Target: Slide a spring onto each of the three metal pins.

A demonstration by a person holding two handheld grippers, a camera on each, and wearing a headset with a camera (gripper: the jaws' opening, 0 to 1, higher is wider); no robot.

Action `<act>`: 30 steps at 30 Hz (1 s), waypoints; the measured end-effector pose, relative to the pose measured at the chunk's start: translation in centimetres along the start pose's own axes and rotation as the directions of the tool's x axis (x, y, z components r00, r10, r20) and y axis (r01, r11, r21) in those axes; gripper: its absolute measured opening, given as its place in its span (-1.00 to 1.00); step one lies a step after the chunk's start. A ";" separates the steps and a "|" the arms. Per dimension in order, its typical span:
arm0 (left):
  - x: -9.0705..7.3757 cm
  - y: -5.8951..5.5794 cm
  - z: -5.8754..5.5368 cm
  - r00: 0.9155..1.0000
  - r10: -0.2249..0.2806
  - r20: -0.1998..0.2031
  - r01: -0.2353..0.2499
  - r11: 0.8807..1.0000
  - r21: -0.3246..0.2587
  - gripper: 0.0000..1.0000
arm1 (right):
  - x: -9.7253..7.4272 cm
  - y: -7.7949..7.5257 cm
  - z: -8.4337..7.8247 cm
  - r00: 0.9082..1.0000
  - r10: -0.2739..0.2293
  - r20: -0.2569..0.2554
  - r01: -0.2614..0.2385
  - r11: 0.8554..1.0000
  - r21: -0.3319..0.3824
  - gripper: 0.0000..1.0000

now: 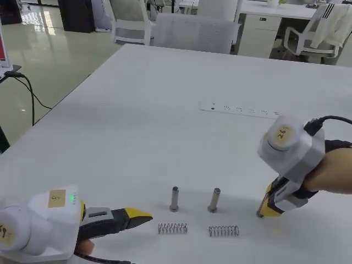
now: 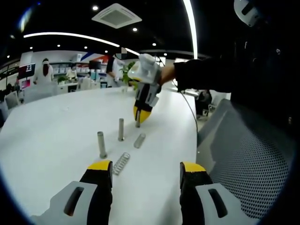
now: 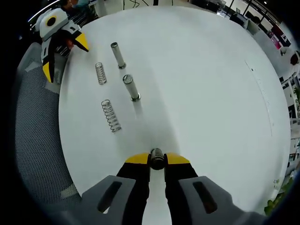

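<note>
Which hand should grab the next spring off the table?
Left, I think. The left gripper is open, and a spring lies just ahead of its jaws. The right gripper is shut on a round metal piece at the far end of the row, so it looks busy.

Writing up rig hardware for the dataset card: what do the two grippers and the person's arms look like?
Both the left gripper and right gripper have white boxy housings and dark jaws with yellow tips. The right one carries a round yellow sticker with handwritten digits and a black cable; the left has a tan label and a green light. The right arm wears a dark sleeve.
</note>
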State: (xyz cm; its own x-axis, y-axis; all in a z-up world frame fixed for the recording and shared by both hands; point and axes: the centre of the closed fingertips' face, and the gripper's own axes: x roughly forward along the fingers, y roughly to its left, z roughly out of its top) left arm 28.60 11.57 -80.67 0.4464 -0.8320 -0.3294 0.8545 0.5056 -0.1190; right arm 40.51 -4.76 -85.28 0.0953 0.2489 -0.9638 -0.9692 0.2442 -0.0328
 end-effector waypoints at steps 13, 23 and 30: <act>0.1 -0.1 0.1 1.000 -0.002 0.001 0.002 1.000 0.003 0.05 | 0.2 0.1 -0.6 1.000 -0.011 -0.010 0.011 1.000 -0.016 -0.67; 0.3 -0.1 0.3 1.000 -0.007 0.004 0.007 1.000 0.007 0.05 | -0.1 0.4 -1.2 1.000 -0.014 -0.010 0.014 1.000 -0.007 -0.61; 0.2 -0.2 0.4 1.000 -0.010 0.004 0.010 1.000 0.011 0.05 | -0.3 0.7 -1.6 1.000 -0.014 -0.010 0.014 1.000 0.004 -0.61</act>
State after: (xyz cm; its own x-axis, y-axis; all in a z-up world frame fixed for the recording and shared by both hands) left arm 28.66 11.23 -80.36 0.4389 -0.8378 -0.3248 0.8616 0.4950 -0.1124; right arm 39.43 -6.21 -85.44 0.1065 0.2363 -0.9658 -0.9668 0.2513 -0.0451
